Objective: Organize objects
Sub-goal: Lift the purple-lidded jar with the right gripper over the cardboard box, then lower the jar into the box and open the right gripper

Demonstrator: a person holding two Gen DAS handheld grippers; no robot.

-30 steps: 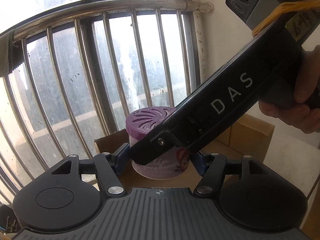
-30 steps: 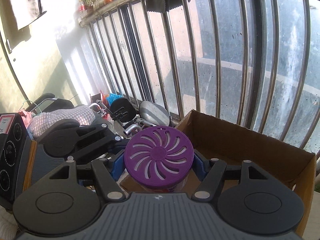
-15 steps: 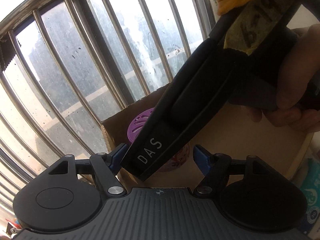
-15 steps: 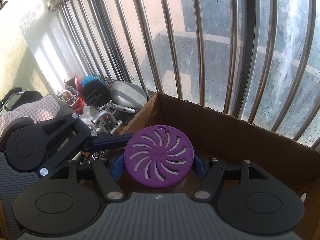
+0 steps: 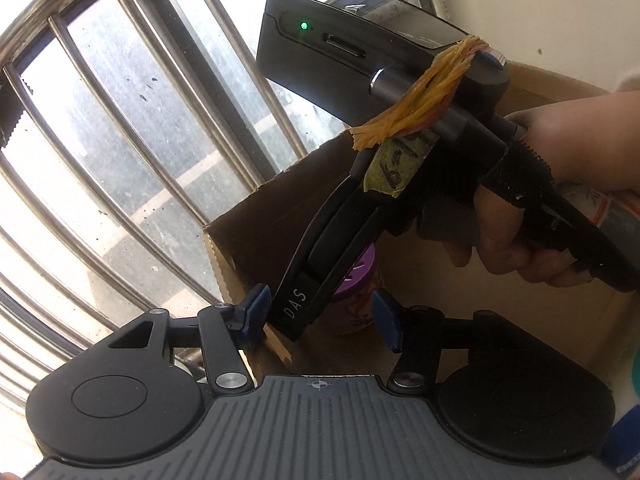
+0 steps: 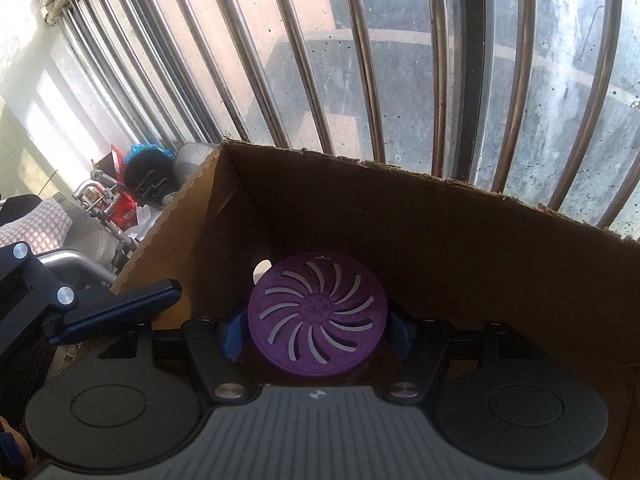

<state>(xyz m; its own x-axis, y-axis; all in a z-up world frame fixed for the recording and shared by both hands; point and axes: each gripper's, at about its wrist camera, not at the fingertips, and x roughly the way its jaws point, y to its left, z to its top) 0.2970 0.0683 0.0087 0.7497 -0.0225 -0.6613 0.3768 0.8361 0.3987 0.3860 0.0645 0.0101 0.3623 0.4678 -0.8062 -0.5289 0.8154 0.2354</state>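
My left gripper (image 5: 318, 318) hangs with its jaws spread wide and empty at the cardboard box's (image 6: 460, 232) left wall. My right gripper (image 6: 316, 330) sits inside the box, its pads clamped on the purple air freshener (image 6: 317, 312), low between the walls.

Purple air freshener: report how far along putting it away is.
Done: the air freshener is carried inside the cardboard box. In hand: the right gripper is shut on it, low in the box. The left gripper is open and empty at the box's edge. Left: release the air freshener and withdraw.
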